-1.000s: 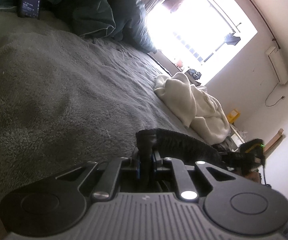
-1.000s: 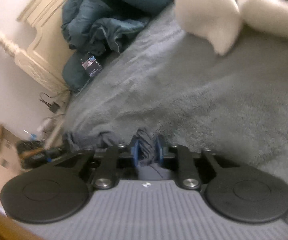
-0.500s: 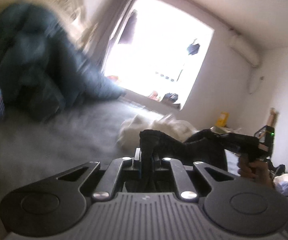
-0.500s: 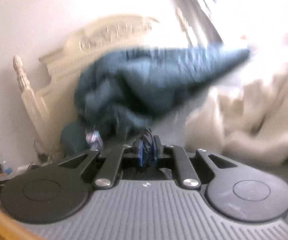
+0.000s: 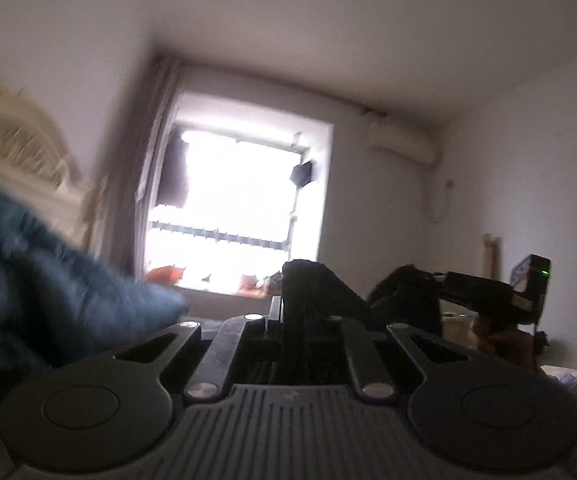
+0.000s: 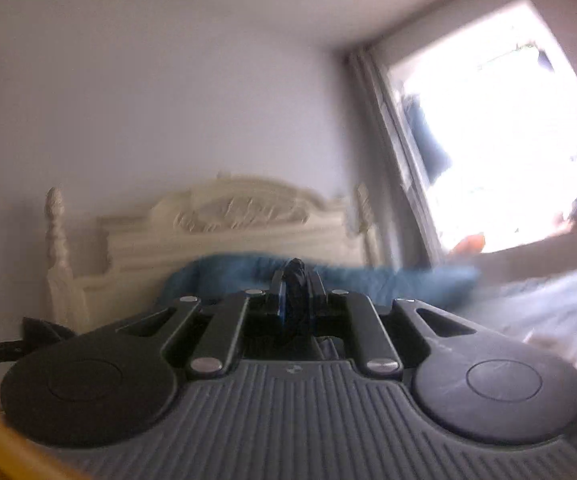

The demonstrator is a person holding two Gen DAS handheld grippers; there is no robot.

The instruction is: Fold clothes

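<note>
A dark garment (image 5: 328, 284) hangs in the air, stretched between my two grippers. In the left wrist view my left gripper (image 5: 284, 312) is shut on one bunched end of it. The cloth runs right to my right gripper (image 5: 448, 282), which a person's hand (image 5: 504, 340) holds up. In the right wrist view my right gripper (image 6: 297, 288) is shut on a dark fold (image 6: 295, 276) pinched between its blue pads. More of the dark cloth (image 6: 44, 330) shows at that view's far left edge. How the garment hangs below is hidden behind the gripper bodies.
A cream carved headboard (image 6: 228, 220) stands against the wall, with a rumpled blue duvet (image 6: 368, 280) in front of it. A bright window (image 5: 240, 208) fills the far wall. A white garment (image 6: 548, 312) lies on the bed at right.
Both grippers have risen from the grey bed cover with the dark garment and tilted up. The views now show the wall, window and headboard instead of the bed surface.
</note>
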